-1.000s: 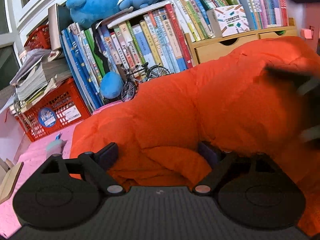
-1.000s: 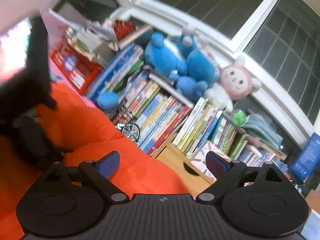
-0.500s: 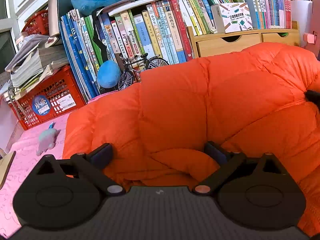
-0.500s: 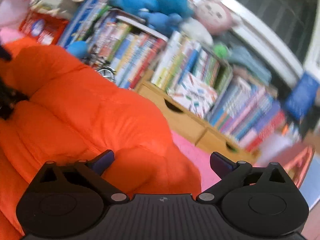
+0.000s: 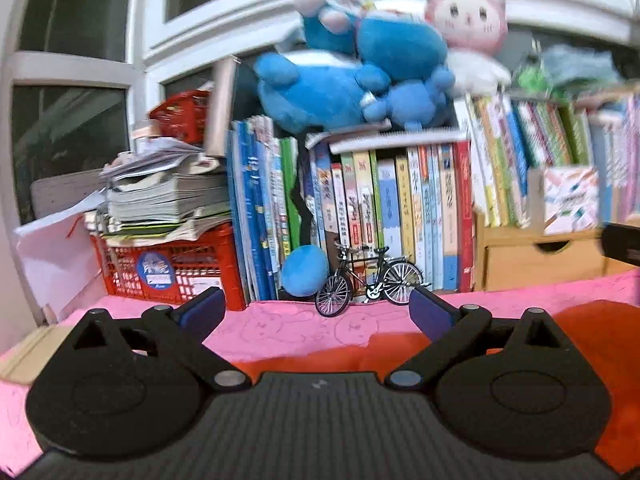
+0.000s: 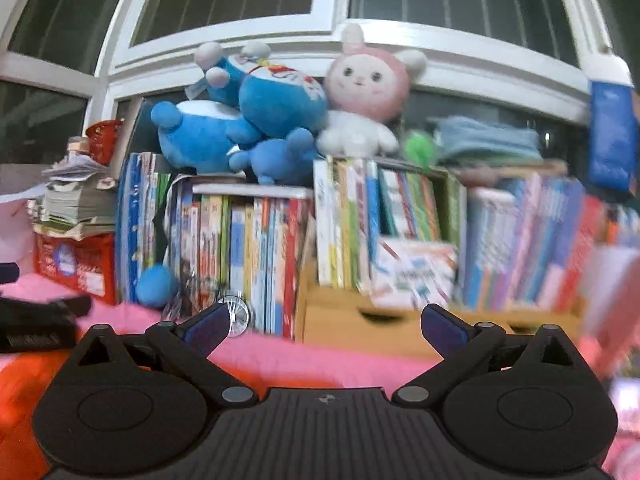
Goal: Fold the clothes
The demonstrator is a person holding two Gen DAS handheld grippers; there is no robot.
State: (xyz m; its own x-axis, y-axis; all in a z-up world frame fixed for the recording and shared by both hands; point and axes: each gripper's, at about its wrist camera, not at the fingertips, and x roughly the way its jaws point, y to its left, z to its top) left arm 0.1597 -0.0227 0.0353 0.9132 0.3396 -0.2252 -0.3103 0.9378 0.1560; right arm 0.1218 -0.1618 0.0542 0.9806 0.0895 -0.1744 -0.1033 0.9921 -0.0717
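Note:
The orange puffy jacket [image 5: 592,332] lies low on the pink cloth [image 5: 280,330], just under and in front of both grippers. My left gripper [image 5: 316,310] is open above the jacket's near edge, with nothing between its fingers. My right gripper [image 6: 326,327] is also open and holds nothing; in its view the jacket [image 6: 24,380] shows only at the lower left. Each gripper appears at the edge of the other's view: the right gripper [image 5: 622,246] at the far right, the left gripper [image 6: 36,324] at the far left. Most of the jacket is hidden below the gripper bodies.
Behind the pink cloth stands a packed row of books [image 5: 400,216] with plush toys [image 5: 360,76] on top. A small model bicycle [image 5: 368,280], a red crate [image 5: 172,272] under stacked papers and a wooden drawer box [image 6: 360,320] line the back edge.
Both grippers have risen and tipped up off the jacket, which has dropped from filling the views to a low strip. The right gripper's view has rolled level. Both now face the bookshelf.

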